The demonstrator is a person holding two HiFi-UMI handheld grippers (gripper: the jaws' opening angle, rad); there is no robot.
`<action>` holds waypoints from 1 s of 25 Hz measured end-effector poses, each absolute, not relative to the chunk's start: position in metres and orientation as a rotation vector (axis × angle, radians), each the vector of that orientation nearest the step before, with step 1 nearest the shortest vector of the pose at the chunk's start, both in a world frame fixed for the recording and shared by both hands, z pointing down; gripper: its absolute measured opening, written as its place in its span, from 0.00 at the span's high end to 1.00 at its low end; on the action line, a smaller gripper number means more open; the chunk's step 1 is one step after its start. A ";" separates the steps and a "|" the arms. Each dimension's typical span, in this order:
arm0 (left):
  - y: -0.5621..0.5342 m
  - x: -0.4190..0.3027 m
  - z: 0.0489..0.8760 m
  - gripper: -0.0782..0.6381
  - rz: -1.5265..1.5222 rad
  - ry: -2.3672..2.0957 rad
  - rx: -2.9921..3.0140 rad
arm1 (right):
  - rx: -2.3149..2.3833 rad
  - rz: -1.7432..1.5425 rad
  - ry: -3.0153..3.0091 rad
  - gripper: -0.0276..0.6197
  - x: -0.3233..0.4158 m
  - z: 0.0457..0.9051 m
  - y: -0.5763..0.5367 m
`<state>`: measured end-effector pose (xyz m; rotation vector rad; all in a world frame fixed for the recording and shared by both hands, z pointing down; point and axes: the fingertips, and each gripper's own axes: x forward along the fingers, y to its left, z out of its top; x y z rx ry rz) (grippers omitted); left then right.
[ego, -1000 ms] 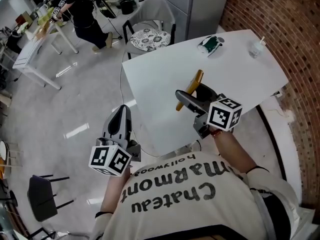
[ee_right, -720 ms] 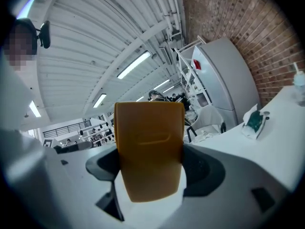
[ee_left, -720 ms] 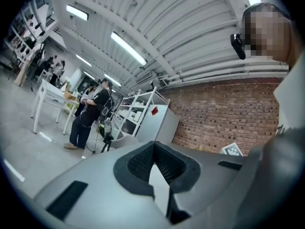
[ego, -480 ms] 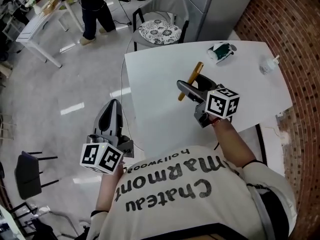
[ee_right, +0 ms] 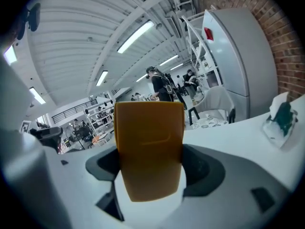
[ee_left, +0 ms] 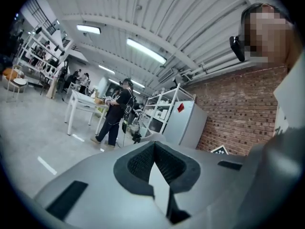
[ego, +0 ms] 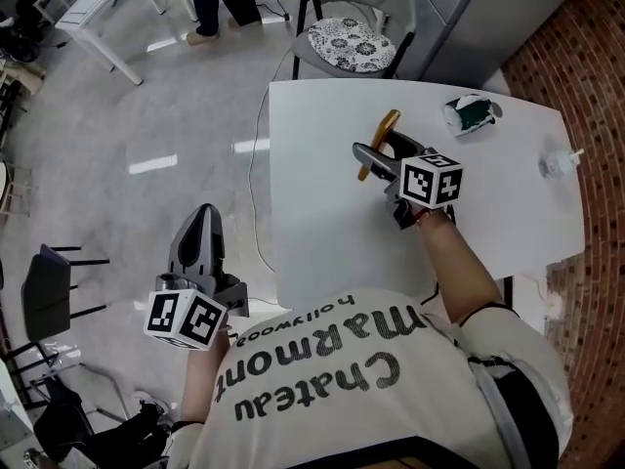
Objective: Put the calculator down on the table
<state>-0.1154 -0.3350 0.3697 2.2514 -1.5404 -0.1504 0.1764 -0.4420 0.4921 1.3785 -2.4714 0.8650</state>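
My right gripper (ego: 376, 154) is shut on the yellow calculator (ego: 378, 144), which it holds edge-on above the white table (ego: 312, 213) near the table's far side. In the right gripper view the calculator (ee_right: 148, 147) fills the gap between the jaws, its plain yellow back facing the camera. My left gripper (ego: 200, 233) hangs off the table's left side over the floor, jaws closed together with nothing in them; the left gripper view shows the shut gripper (ee_left: 155, 168) against the room.
A crumpled green-and-white wrapper (ego: 469, 113) lies at the table's far right and a small clear plastic cup (ego: 557, 162) at its right edge. A chair with a patterned cushion (ego: 354, 39) stands behind the table. Brick wall (ego: 586, 57) at right; black chair (ego: 54, 286) at left.
The head view has shifted, so the table sits more centred. The right gripper with the calculator stays over the table's far part; the left gripper has drifted slightly lower left.
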 end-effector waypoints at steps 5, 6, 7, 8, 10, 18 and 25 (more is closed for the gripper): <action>-0.341 -0.131 0.372 0.89 -0.136 -1.623 2.200 | 1.327 0.905 -2.436 0.36 0.173 0.522 -0.469; -0.340 -0.133 0.372 0.89 -0.129 -1.635 2.193 | 1.311 0.907 -2.424 0.36 0.172 0.528 -0.473; -0.338 -0.135 0.373 0.89 -0.121 -1.644 2.188 | 1.292 0.907 -2.412 0.36 0.169 0.535 -0.476; -0.336 -0.135 0.373 0.89 -0.112 -1.650 2.186 | 1.272 0.905 -2.401 0.36 0.167 0.542 -0.478; -0.332 -0.137 0.373 0.89 -0.095 -1.662 2.183 | 1.236 0.898 -2.379 0.36 0.162 0.552 -0.484; -0.317 -0.159 0.372 0.89 -0.092 -1.744 2.130 | 1.125 0.845 -2.273 0.36 0.149 0.579 -0.495; -0.308 -0.169 0.376 0.89 -0.106 -1.764 2.111 | 1.089 0.735 -2.160 0.36 0.138 0.593 -0.501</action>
